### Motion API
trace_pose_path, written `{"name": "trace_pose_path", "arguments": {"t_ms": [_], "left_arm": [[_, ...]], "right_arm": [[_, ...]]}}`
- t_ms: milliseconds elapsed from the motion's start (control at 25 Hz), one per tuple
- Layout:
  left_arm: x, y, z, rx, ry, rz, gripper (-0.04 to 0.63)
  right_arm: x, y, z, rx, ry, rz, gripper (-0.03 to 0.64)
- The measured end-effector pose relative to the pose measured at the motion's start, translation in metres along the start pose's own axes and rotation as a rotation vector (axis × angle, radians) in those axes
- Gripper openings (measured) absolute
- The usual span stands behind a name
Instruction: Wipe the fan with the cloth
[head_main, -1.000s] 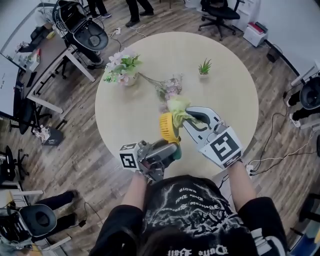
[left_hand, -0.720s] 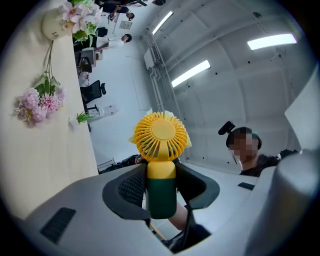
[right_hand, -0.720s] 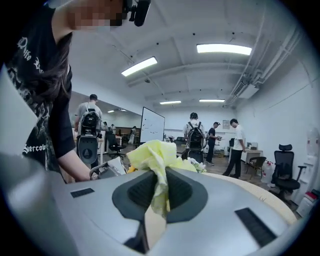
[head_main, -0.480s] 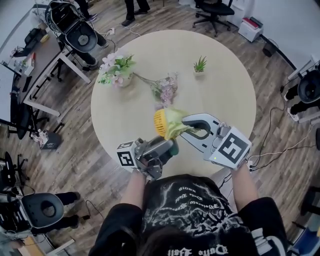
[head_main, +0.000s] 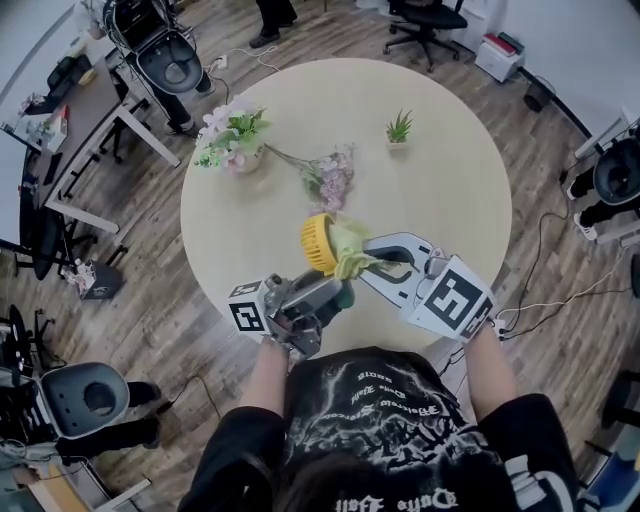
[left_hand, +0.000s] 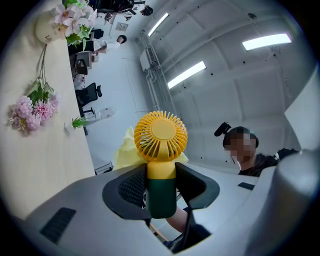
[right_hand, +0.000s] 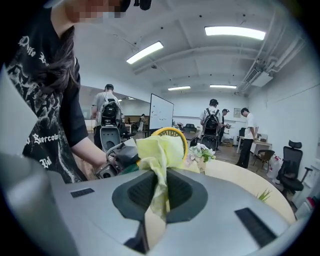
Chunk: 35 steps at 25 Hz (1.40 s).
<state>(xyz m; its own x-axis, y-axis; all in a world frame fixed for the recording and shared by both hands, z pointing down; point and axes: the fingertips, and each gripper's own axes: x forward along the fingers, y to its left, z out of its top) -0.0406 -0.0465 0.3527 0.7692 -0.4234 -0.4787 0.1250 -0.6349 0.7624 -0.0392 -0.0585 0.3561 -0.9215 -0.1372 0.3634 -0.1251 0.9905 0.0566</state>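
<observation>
In the head view, the small handheld fan with a yellow round grille and a dark green handle (head_main: 319, 243) is held above the round beige table (head_main: 450, 180), toward its 6 o'clock edge. Both gripper bodies overhang that edge. The pale yellow-green cloth (head_main: 350, 247) lies against the fan head from 3 o'clock. The grille face is shown only in the left gripper view, with the cloth behind it. The right gripper view shows the cloth draped over the yellow rim.

The left gripper (left_hand: 161, 189) is set at a middling opening, its jaws clamped on the green handle. The jaws of the right gripper (right_hand: 159, 192) are drawn narrow and pinch a hanging fold of the cloth.

A spray of pink artificial flowers (head_main: 330, 178) lies near the fan at 12 o'clock. A pale round vase of pink and white flowers (head_main: 238, 145) stands at 10 o'clock and a small potted green plant (head_main: 399, 130) at 1 o'clock, both well apart from it. Bare tabletop is available from 2 to 4 o'clock of the fan.
</observation>
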Motion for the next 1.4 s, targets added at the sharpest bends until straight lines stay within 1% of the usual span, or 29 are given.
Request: {"name": "trace_pose_path", "arguments": {"t_ms": [160, 280, 400, 520, 600, 720, 880, 1000, 1080, 1160, 1240, 1400], "left_arm": [[0.002, 0.004, -0.003, -0.001, 0.028, 0.012, 0.196], [0.005, 0.006, -0.013, 0.002, 0.085, 0.031, 0.196], [0.007, 0.008, -0.026, -0.014, 0.127, 0.037, 0.198], [0.006, 0.014, -0.042, -0.03, 0.169, 0.059, 0.196], [0.007, 0.016, -0.048, -0.035, 0.184, 0.065, 0.198], [0.007, 0.022, -0.05, -0.043, 0.175, 0.084, 0.198], [0.002, 0.029, -0.047, -0.044, 0.148, 0.114, 0.198], [-0.001, 0.028, -0.043, -0.037, 0.141, 0.111, 0.198], [-0.003, 0.025, -0.038, -0.03, 0.118, 0.105, 0.198], [-0.005, 0.023, -0.03, -0.022, 0.082, 0.101, 0.198], [-0.005, 0.023, -0.024, -0.013, 0.062, 0.1, 0.198], [-0.005, 0.022, -0.021, 0.007, 0.065, 0.108, 0.197]], "right_arm": [[0.004, -0.014, -0.009, 0.013, 0.03, -0.059, 0.038], [0.005, -0.029, -0.017, 0.042, 0.039, -0.129, 0.038], [0.002, -0.041, -0.017, 0.087, 0.001, -0.179, 0.038], [-0.003, -0.047, -0.01, 0.109, -0.047, -0.193, 0.038], [-0.005, -0.044, -0.005, 0.104, -0.068, -0.175, 0.037], [-0.008, -0.034, -0.001, 0.09, -0.087, -0.129, 0.037], [-0.011, -0.019, -0.004, 0.084, -0.078, -0.069, 0.037], [-0.011, -0.013, -0.007, 0.107, -0.075, -0.042, 0.037], [-0.008, -0.006, -0.01, 0.134, -0.081, 0.003, 0.037], [-0.003, 0.004, -0.014, 0.143, -0.065, 0.043, 0.037], [-0.001, 0.009, -0.019, 0.133, -0.038, 0.046, 0.038], [-0.002, 0.014, -0.021, 0.119, -0.018, 0.052, 0.037]]}}
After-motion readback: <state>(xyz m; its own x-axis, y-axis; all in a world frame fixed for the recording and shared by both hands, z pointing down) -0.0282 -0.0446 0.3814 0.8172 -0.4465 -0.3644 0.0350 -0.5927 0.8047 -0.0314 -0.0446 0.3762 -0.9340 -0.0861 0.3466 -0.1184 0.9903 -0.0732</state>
